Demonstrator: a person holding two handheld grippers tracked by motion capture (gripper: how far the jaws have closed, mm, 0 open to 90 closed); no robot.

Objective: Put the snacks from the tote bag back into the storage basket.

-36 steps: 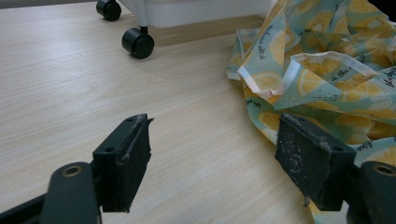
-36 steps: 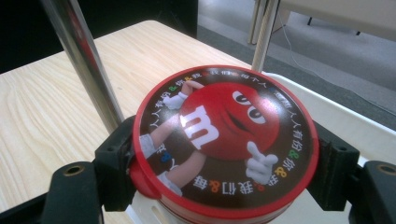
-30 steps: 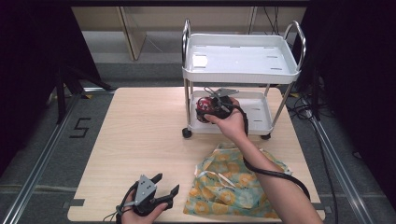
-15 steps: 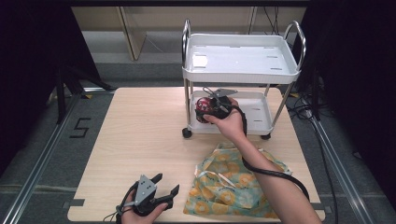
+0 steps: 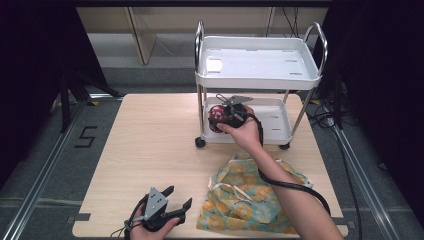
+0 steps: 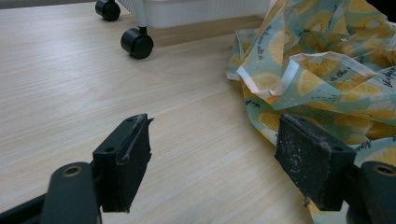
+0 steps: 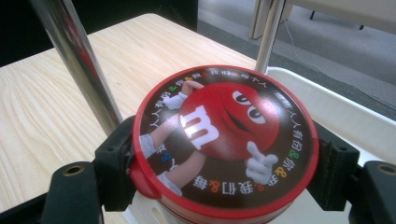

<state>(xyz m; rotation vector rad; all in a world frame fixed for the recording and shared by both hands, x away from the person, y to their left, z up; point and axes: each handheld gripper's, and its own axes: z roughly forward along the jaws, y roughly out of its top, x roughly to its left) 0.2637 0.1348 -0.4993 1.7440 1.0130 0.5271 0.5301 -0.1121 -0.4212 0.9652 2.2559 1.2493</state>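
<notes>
A round red candy tin (image 7: 224,140) with a cartoon lid sits clamped between the black jaws of my right gripper (image 7: 224,163). In the high view that right gripper (image 5: 226,116) holds the tin (image 5: 217,116) at the left end of the white cart's lower shelf (image 5: 272,122), between the chrome posts. My left gripper (image 5: 174,198) rests at the table's near edge with its jaws wide apart and nothing in them. In the left gripper view its fingertips (image 6: 126,161) point toward the lemon-print cloth bag (image 6: 327,70), whose edge lies just by the right jaw.
The white two-tier cart (image 5: 257,82) on black castors (image 6: 137,43) stands at the table's far side, its top tray bare. The crumpled bag (image 5: 252,195) lies at the near right. Bare wooden tabletop (image 5: 140,135) spreads across the left half.
The right gripper with the tin has barely shifted at the cart's lower shelf. The left gripper has stayed where it was.
</notes>
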